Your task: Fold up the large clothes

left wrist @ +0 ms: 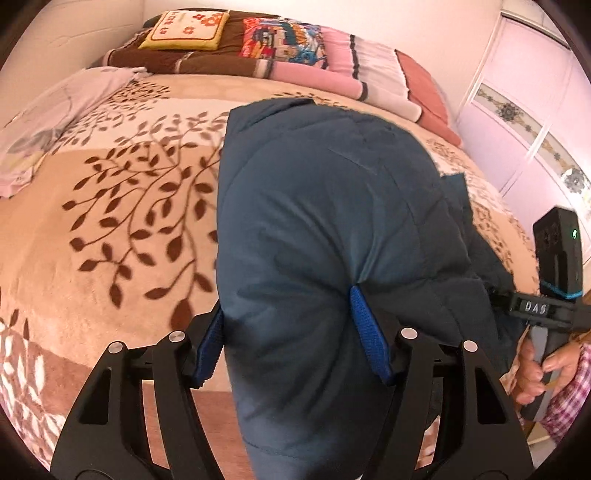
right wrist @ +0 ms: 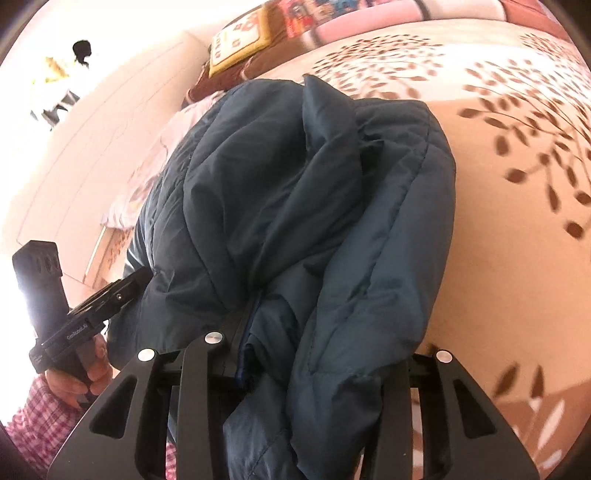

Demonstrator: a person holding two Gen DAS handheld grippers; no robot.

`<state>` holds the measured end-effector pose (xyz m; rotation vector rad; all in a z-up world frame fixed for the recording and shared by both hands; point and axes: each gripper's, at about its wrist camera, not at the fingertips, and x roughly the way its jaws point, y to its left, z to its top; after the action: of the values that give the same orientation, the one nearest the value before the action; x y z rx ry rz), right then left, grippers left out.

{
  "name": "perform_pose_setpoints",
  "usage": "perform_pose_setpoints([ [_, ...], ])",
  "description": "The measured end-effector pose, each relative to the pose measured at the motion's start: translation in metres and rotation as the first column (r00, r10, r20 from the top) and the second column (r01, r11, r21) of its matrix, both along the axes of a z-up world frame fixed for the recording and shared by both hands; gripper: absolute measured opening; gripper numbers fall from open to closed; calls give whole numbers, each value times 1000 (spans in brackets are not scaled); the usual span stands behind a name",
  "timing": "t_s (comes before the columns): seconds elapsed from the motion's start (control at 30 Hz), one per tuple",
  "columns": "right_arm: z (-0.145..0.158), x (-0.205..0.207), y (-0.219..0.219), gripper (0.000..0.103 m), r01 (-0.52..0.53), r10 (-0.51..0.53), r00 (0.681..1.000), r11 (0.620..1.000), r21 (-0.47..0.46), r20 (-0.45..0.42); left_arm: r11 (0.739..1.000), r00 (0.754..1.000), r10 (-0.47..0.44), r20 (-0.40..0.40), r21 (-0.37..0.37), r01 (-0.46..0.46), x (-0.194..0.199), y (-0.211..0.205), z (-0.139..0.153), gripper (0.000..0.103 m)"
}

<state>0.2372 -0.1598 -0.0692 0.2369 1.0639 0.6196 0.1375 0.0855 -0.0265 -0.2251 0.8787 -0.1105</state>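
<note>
Holding the padded jacket (left wrist: 332,221) above the bed (left wrist: 110,221), your left gripper (left wrist: 291,332) pinches a thick fold. Your right gripper (right wrist: 295,369) is buried in fabric; I cannot tell its state. Expect soft, bulky, slick cloth, so grip seams or hems. Readable writing: "DAS" in the left view, "GenRobot.AI" in the right.

Bare blanket (left wrist: 110,221) left of the jacket (left wrist: 314,221); pillows (left wrist: 258,48) block the far edge

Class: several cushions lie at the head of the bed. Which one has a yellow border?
The square cushion farthest left, cream with orange flowers, lying on the brown blanket. The others are multicoloured, pink or terracotta.
</note>
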Motion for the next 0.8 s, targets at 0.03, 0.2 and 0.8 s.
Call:
perform_pose_setpoints([
  [0.03, -1, 4, 2, 38, -3, 3, 1000, 1000, -11, 3, 1000, 1000, 1, 5, 8, -1, -1, 1, -3, 64],
  [0.2, -8, -5, 3, 38, 15, -15, 1000, 999, -28, -3, 1000, 1000, 2, 24, 27, -3, -4, -4, -4, 64],
  [0.8, -10, -13, 0, 40, 103, -103, 994, 995, -1, -32, 999, 999, 24, 43, 41, -26, -8, -7, -2, 64],
])
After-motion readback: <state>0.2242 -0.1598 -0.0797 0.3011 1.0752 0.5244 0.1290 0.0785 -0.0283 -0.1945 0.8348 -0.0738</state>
